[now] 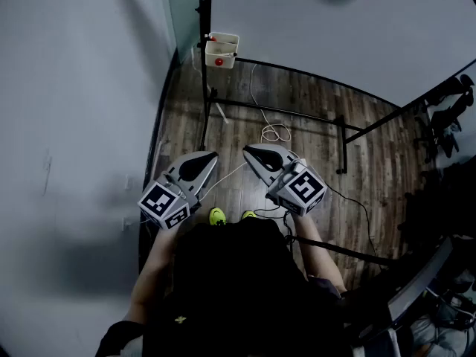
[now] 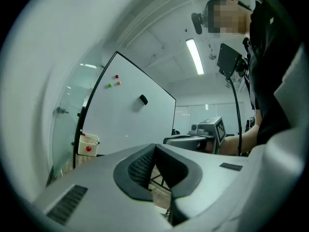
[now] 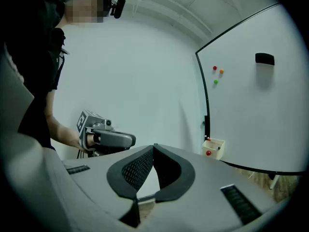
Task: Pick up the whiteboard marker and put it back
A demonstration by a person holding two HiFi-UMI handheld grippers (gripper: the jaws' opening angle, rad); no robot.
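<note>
Both grippers are held at waist height, apart from the whiteboard (image 1: 335, 21). My left gripper (image 1: 214, 155) is shut with nothing between its jaws; in its own view the tips meet (image 2: 154, 147). Beside it my right gripper (image 1: 247, 152) is also shut and empty (image 3: 153, 147). A small white tray (image 1: 222, 49) hangs at the whiteboard's left edge, with a red round item and short stick-like items in it. This tray (image 2: 88, 145) (image 3: 213, 148) shows in both gripper views. I cannot make out a marker clearly in any view.
A black eraser (image 3: 264, 59) and three coloured magnets (image 3: 215, 74) stick to the whiteboard. The board's black stand (image 1: 297, 114) and a white cable (image 1: 274, 131) lie on the wooden floor. A grey wall (image 1: 74, 110) is to the left, dark chairs (image 1: 442, 117) to the right.
</note>
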